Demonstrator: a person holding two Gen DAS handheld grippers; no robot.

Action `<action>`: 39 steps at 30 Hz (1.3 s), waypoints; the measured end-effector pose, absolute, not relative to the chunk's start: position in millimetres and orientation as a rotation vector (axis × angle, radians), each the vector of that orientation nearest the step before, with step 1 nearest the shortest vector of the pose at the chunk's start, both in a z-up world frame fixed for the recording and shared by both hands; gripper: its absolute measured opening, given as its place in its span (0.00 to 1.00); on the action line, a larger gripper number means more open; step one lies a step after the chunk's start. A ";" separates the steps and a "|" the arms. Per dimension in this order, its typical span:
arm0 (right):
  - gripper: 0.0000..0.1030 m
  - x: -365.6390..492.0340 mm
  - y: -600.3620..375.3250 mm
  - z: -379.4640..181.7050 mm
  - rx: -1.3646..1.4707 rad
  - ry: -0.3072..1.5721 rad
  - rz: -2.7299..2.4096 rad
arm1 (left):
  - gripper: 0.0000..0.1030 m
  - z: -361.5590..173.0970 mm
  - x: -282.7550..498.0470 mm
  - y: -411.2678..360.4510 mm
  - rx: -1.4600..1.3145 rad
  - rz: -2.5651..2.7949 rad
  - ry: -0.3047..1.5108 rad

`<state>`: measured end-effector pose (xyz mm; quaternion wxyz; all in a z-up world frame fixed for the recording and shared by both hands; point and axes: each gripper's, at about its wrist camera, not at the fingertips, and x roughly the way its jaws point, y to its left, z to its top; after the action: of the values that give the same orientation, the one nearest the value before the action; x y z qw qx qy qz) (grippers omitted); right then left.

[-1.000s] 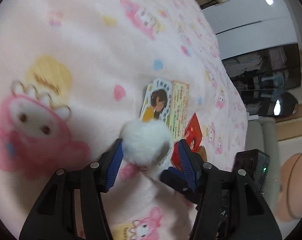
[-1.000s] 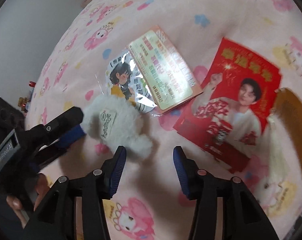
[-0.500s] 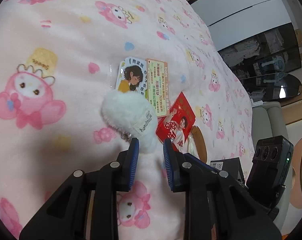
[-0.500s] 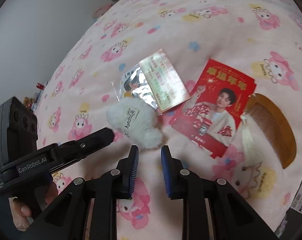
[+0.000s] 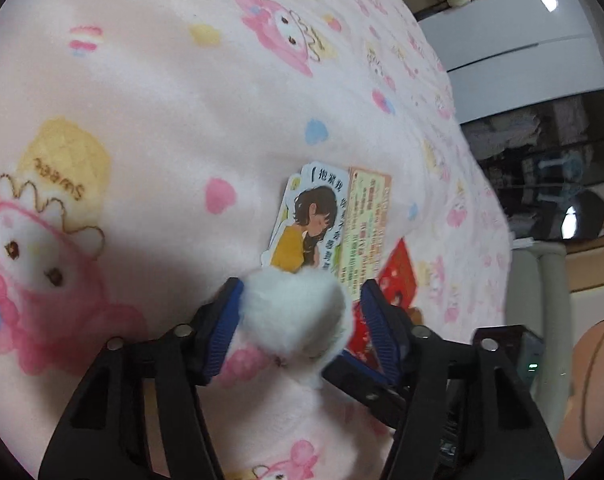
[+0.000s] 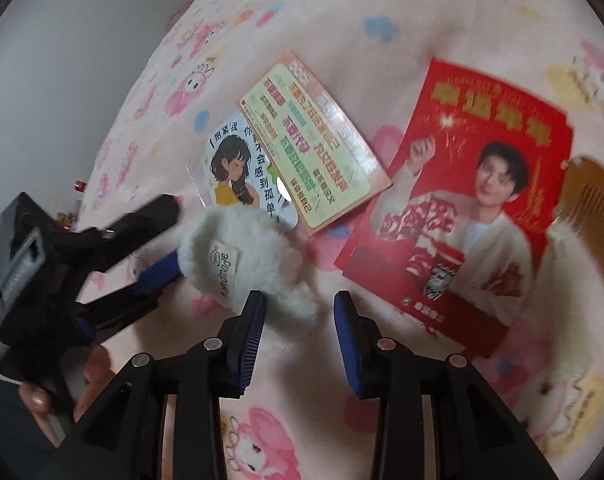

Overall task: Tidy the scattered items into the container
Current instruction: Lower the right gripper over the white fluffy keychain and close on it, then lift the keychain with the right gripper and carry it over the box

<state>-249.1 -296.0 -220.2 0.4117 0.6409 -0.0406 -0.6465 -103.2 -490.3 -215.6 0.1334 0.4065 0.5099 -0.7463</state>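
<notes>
Between the widening blue pads of the left gripper (image 5: 300,322) a white plush charm (image 5: 292,312) is sitting on the pink blanket (image 5: 150,92), one pad brushing its fur, the other standing clear. Just beside it the right gripper (image 6: 300,334) is also spreading its jaws over bare blanket, one pad grazing the fluff. Beyond the charm a sticker card (image 6: 238,168), a green leaflet (image 6: 314,148), a red envelope (image 6: 474,208) and a comb (image 6: 598,208) are lying flat. The plush is looking light and squashy, so squeezing its thick middle should be holding best. No container is showing.
</notes>
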 end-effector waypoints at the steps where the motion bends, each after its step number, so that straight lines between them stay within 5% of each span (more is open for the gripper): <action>1: 0.31 -249.2 -292.5 -217.5 1.591 -0.122 -1.618 | 0.38 -214.4 -106.1 -484.5 1.203 -2.182 1.443; 5: 0.30 -244.3 -276.9 -201.4 1.544 -0.159 -1.582 | 0.31 -206.8 -107.0 -459.8 1.248 -2.267 1.512; 15: 0.30 -199.8 -232.3 -156.3 1.490 -0.055 -1.690 | 0.30 -160.6 -94.6 -388.9 1.350 -2.399 1.318; 18: 0.30 -205.4 -225.2 -151.9 1.488 -0.020 -1.760 | 0.41 -161.3 -88.4 -410.2 1.277 -2.330 1.367; 20: 0.30 -213.1 -220.3 -153.0 1.497 -0.045 -1.753 | 0.61 -168.2 -86.7 -431.9 1.224 -2.294 1.438; 22: 0.31 -220.3 -231.8 -158.7 1.501 -0.050 -1.754 | 0.68 -175.7 -88.2 -445.6 1.198 -2.280 1.496; 31: 0.32 -248.2 -266.0 -209.1 1.559 -0.010 -1.741 | 0.68 -236.1 -135.6 -454.9 1.324 -2.198 1.613; 33: 0.32 -250.4 -268.8 -215.4 1.553 -0.030 -1.722 | 0.66 -242.0 -143.5 -452.4 1.339 -2.208 1.596; 35: 0.32 -252.0 -269.6 -217.3 1.544 -0.049 -1.714 | 0.39 -244.9 -149.0 -448.4 1.370 -2.222 1.565; 39: 0.32 -248.3 -259.7 -208.5 1.533 -0.049 -1.732 | 0.35 -237.7 -149.9 -436.7 1.389 -2.276 1.525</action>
<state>-248.3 -259.7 -208.5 0.4023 0.6065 -0.0195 -0.6855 -149.9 -436.7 -237.7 0.0351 0.4519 0.4963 -0.7404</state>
